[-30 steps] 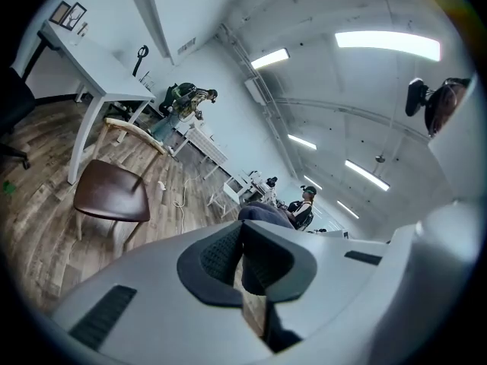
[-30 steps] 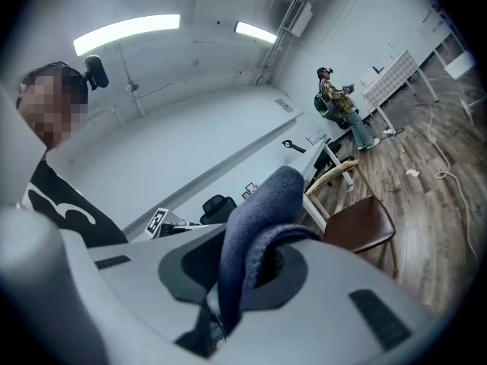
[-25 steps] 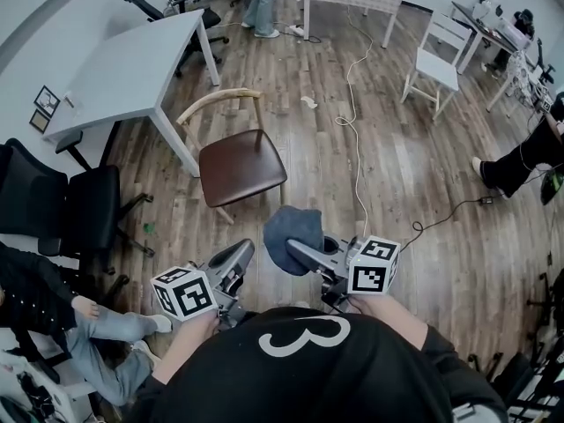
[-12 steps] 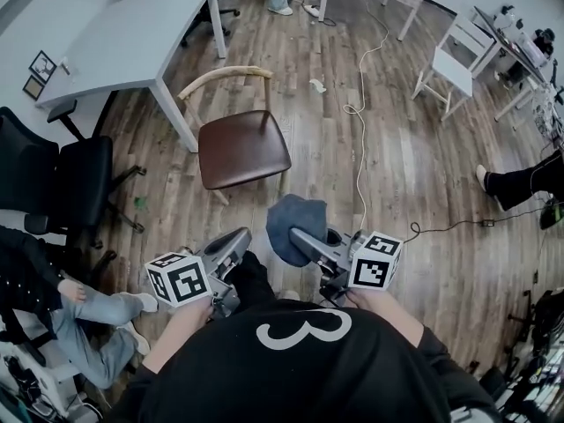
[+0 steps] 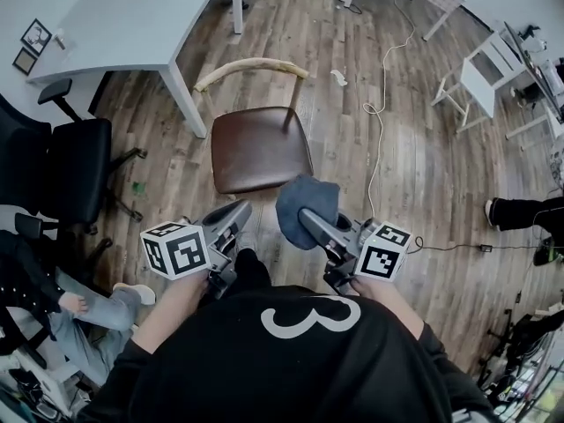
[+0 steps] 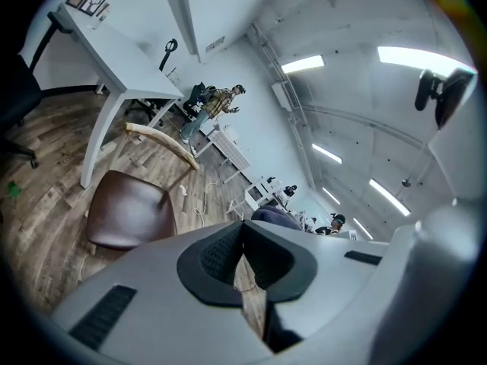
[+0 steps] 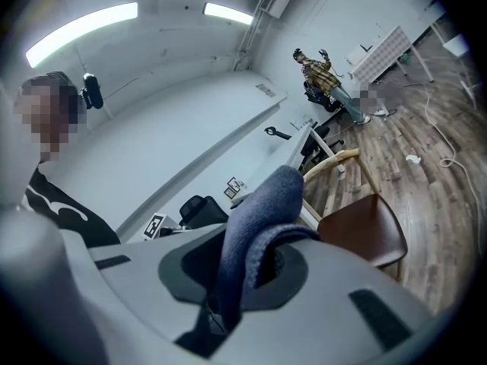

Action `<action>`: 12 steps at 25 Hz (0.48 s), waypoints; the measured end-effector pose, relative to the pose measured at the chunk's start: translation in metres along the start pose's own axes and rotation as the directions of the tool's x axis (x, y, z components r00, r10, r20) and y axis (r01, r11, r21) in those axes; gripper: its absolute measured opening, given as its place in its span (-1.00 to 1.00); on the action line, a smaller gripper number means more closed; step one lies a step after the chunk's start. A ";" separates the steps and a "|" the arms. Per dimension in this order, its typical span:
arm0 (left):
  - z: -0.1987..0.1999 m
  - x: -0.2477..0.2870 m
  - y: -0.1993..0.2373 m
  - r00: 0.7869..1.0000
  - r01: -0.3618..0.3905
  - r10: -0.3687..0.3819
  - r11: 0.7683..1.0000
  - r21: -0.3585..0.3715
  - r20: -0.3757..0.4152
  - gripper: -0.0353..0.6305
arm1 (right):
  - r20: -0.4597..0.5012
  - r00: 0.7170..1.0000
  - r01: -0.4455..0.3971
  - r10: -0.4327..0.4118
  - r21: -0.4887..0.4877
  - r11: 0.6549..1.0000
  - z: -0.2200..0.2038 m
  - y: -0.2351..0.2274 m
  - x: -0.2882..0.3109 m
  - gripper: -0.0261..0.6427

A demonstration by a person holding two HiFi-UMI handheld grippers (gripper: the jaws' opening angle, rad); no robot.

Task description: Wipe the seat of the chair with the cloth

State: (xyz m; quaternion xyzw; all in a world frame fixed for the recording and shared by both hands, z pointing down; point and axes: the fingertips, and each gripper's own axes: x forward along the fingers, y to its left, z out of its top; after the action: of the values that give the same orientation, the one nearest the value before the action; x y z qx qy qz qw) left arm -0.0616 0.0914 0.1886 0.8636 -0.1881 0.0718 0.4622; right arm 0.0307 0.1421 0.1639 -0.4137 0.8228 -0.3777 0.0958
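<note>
The right gripper [image 5: 310, 222] has its jaws clamped on a bunched blue cloth [image 5: 306, 201], held up near the front right corner of the brown chair seat [image 5: 259, 146]. The left gripper [image 5: 240, 211] has its jaws together with nothing in them, close by the seat's front edge. Beyond the chair's curved wooden backrest [image 5: 251, 64] stands a white table [image 5: 132, 16].

Brown-seated chair [image 5: 261, 148] upright — blue-grey cloth [image 5: 307, 203] bunched, pinched in right claw [image 5: 308, 217], near seat's front edge.
</note>
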 end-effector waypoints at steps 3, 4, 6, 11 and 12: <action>0.034 0.004 0.034 1.000 -0.018 0.018 1.000 -0.024 0.008 -0.85 | -0.026 1.000 0.004 -0.004 0.010 1.000 0.018 -0.018 0.044 -0.78; 0.043 0.005 0.046 1.000 -0.025 0.026 0.999 -0.036 0.005 -0.85 | -0.032 0.999 0.005 -0.005 0.019 1.000 0.023 -0.024 0.058 -0.78; 0.058 0.007 0.069 0.999 -0.036 0.036 0.998 -0.059 -0.004 -0.85 | -0.038 0.999 0.005 -0.004 0.034 0.999 0.032 -0.033 0.087 -0.79; 0.085 0.006 0.117 0.998 -0.058 0.055 0.995 -0.080 -0.030 -0.85 | -0.053 0.999 0.004 -0.001 0.055 0.998 0.039 -0.052 0.144 -0.79; 0.088 0.005 0.127 0.997 -0.067 0.064 0.994 -0.083 -0.034 -0.85 | -0.055 0.998 0.005 -0.002 0.057 0.998 0.039 -0.055 0.152 -0.78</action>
State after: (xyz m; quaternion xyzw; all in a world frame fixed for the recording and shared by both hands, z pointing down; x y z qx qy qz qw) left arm -0.1109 -0.0462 0.2386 0.8354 -0.2120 0.0926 0.4985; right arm -0.0148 -0.0143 0.1989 -0.4016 0.8133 -0.4126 0.0843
